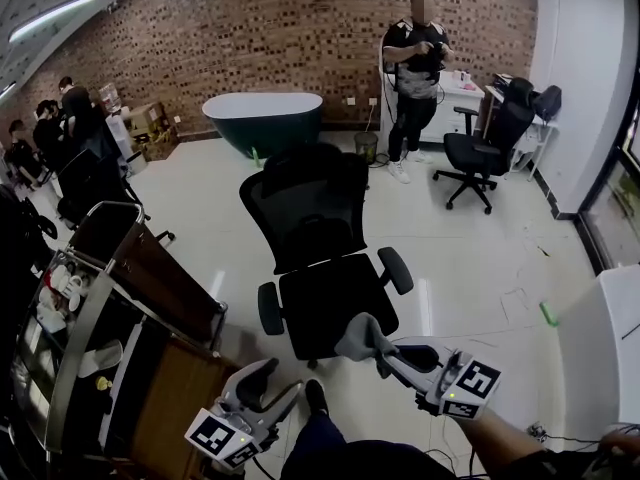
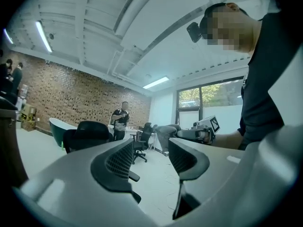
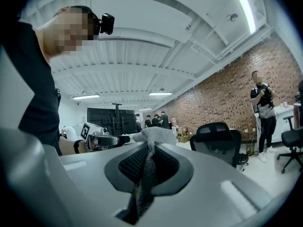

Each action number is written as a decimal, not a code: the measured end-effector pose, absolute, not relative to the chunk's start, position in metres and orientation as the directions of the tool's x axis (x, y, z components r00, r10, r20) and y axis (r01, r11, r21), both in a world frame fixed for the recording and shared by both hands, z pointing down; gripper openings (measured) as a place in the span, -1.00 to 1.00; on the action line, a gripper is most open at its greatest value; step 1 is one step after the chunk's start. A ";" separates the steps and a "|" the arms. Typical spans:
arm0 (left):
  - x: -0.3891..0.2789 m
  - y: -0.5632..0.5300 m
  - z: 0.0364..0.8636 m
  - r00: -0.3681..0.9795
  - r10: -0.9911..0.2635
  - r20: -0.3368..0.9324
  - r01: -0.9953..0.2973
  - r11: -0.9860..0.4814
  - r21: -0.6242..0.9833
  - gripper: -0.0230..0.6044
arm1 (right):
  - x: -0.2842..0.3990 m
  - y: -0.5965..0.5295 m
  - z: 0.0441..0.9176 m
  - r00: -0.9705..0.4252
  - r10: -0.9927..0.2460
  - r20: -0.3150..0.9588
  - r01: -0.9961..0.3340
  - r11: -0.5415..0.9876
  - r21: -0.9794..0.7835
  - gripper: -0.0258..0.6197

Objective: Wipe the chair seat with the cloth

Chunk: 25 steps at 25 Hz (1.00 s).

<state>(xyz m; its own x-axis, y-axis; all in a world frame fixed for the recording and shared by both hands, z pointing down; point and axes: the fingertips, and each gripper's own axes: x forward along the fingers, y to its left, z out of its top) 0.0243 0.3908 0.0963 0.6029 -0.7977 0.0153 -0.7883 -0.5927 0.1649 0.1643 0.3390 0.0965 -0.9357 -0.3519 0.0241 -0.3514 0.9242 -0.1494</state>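
R gripper, lower centre-right of head view, has its jaws clamped on the grey cloth. In the R gripper view the cloth runs down betw. the two pads and bunches up above the tips. The cloth sits over the front edge of the seat of the black mesh chair, mid-frame; can't tell if it touches. L gripper, lower left-centre, is low by the seat's front-left corner and apart from it, jaws spread wide w/ nothing betw. them. A shelf cart fills the left edge. Upper centre of frame has a dark bathtub by the brick wall. A person stands upper right, w/ a 2nd office chair just beside.
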 end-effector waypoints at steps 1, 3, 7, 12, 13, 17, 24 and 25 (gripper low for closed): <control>0.018 0.379 0.100 0.603 -0.797 0.014 -0.787 -0.593 0.168 -0.12 | 0.156 0.328 0.098 -0.936 -0.350 0.027 -0.350 0.925 -0.145 -0.86; 0.003 0.350 0.108 0.607 -0.795 0.012 -0.783 -0.595 0.180 -0.12 | 0.139 0.303 0.102 -0.936 -0.351 0.035 -0.353 0.926 -0.137 -0.86; -0.035 0.276 0.124 0.632 -0.775 0.025 -0.763 -0.616 0.195 -0.12 | 0.099 0.237 0.111 -0.925 -0.375 0.064 -0.381 0.914 -0.142 -0.86; -0.093 0.186 0.148 0.672 -0.738 0.059 -0.722 -0.634 0.278 -0.12 | 0.037 0.151 0.133 -0.906 -0.401 0.134 -0.419 0.891 -0.172 -0.86; -0.104 0.171 0.154 0.679 -0.731 0.071 -0.715 -0.636 0.291 -0.12 | 0.025 0.135 0.137 -0.903 -0.405 0.147 -0.426 0.888 -0.174 -0.86; -0.137 0.121 0.175 0.686 -0.721 0.100 -0.711 -0.634 0.304 -0.12 | -0.014 0.079 0.158 -0.884 -0.430 0.185 -0.462 0.864 -0.198 -0.86; -0.172 0.059 0.258 0.658 -0.735 0.163 -0.726 -0.562 0.396 -0.12 | -0.047 0.001 0.247 -0.849 -0.427 0.312 -0.504 0.832 -0.232 -0.86; -0.176 0.052 0.274 0.652 -0.737 0.179 -0.730 -0.547 0.409 -0.12 | -0.051 -0.010 0.267 -0.844 -0.416 0.339 -0.506 0.828 -0.242 -0.86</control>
